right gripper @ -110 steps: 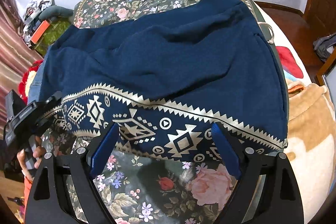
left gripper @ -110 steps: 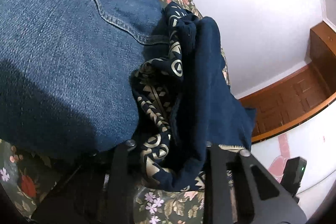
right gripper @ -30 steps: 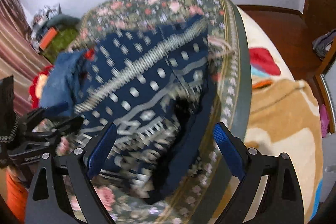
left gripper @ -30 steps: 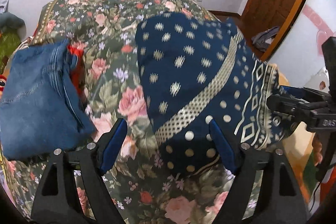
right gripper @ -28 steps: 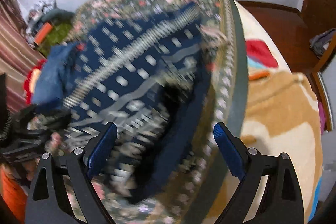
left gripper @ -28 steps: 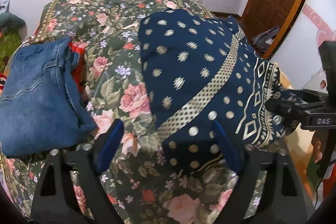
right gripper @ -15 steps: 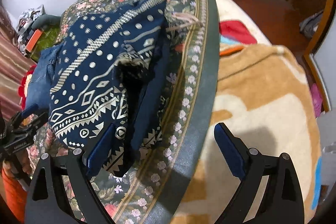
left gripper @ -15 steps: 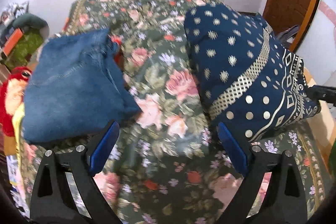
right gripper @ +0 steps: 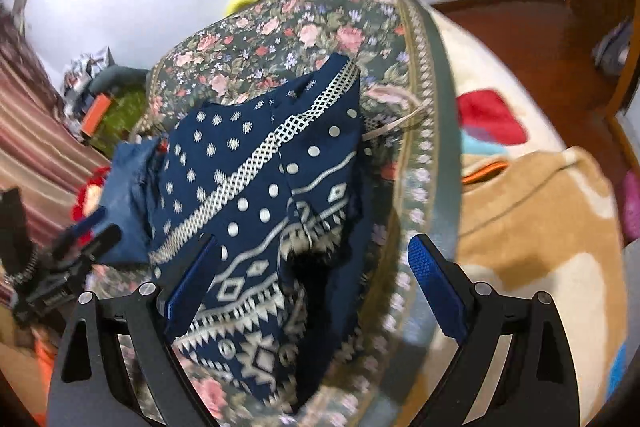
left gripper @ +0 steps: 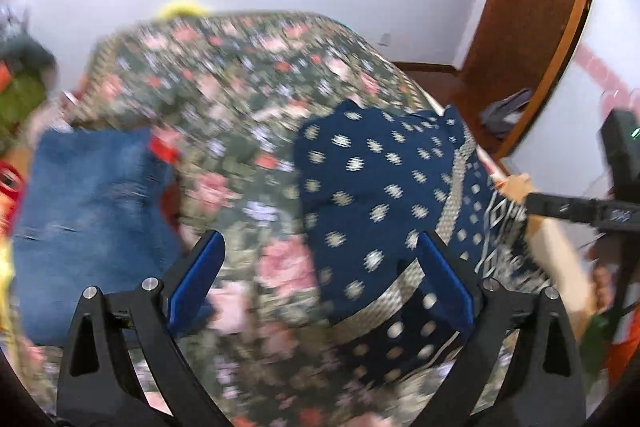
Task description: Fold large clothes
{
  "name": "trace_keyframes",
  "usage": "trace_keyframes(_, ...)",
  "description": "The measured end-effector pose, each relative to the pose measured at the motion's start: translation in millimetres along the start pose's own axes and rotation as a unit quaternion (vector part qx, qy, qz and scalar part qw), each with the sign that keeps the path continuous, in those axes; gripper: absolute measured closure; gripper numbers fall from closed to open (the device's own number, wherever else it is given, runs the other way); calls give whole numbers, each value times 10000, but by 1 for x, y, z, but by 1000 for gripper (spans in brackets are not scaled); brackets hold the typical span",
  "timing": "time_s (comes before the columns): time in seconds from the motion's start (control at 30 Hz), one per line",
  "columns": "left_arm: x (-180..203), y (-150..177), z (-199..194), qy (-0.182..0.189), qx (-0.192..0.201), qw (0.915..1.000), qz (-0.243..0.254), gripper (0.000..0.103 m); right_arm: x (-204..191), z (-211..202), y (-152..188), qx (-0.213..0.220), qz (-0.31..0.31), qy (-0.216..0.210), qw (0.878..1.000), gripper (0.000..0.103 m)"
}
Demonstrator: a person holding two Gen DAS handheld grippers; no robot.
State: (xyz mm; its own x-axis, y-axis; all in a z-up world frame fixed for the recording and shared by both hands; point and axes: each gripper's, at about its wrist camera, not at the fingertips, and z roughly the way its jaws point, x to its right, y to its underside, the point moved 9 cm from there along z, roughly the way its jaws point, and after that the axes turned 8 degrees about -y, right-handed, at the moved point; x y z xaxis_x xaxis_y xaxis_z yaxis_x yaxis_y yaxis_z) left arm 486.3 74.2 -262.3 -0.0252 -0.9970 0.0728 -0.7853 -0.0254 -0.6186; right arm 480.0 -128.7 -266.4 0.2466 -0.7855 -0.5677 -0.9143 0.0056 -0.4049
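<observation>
Both grippers — left (left gripper: 320, 277), right (right gripper: 314, 285) — hang spread wide, grasping nothing; the left's jaws have just been opening. The folded navy garment (right gripper: 260, 195) lies on the floral bedspread (right gripper: 288, 27), beside folded jeans (left gripper: 92, 195).

My left gripper (left gripper: 320, 277) points steeply down, its two blue-padded fingers (left gripper: 196, 279) spread wide apart, nothing pinched between them; the jaws have just been opening. From the right wrist view I see the same tool off to the lower left (right gripper: 84, 243), dark frame and blue tips, held clear of my other one. My right gripper (right gripper: 314, 289) also tilts steeply down with its blue fingers (right gripper: 436, 291) set wide and gripping nothing. In the left wrist view its black body reaches in from the right edge (left gripper: 576, 209), and below it I can make out part of my hand (left gripper: 602, 289) on the handle, blurred.
</observation>
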Motion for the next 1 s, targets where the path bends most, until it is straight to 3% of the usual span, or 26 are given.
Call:
trace_keyframes(0.1,6,0,31,661,-521,9959,-346,6,12,22,-3,-248,284,-111,9992,10)
trace_keyframes(0.27,12,10,72,1426,-1134,9792,-894,6,27,54,5,-691,670,-489,9942,10)
trace_keyframes(0.47,21,19,101,2225,-1553,9491,-1602,6,33,74,9,-940,1153,-1161,9820,9)
trace_keyframes(0.6,28,16,107,2466,-1519,9429,-1645,6,29,79,6,-889,1251,-1453,9774,8)
trace_keyframes(0.7,33,15,110,2532,-1582,9397,-1665,7,18,82,9,-963,1341,-1750,9706,18)
trace_keyframes(0.77,32,15,108,2486,-1611,9396,-1715,11,16,78,11,-934,1340,-1709,9717,24)
trace_keyframes(0.9,26,15,95,2505,-1593,9381,-1783,27,4,64,12,-870,1311,-1650,9737,56)
trace_keyframes(1.0,26,15,77,2515,-1555,9393,-1739,32,-9,55,11,-922,1276,-1602,9744,66)
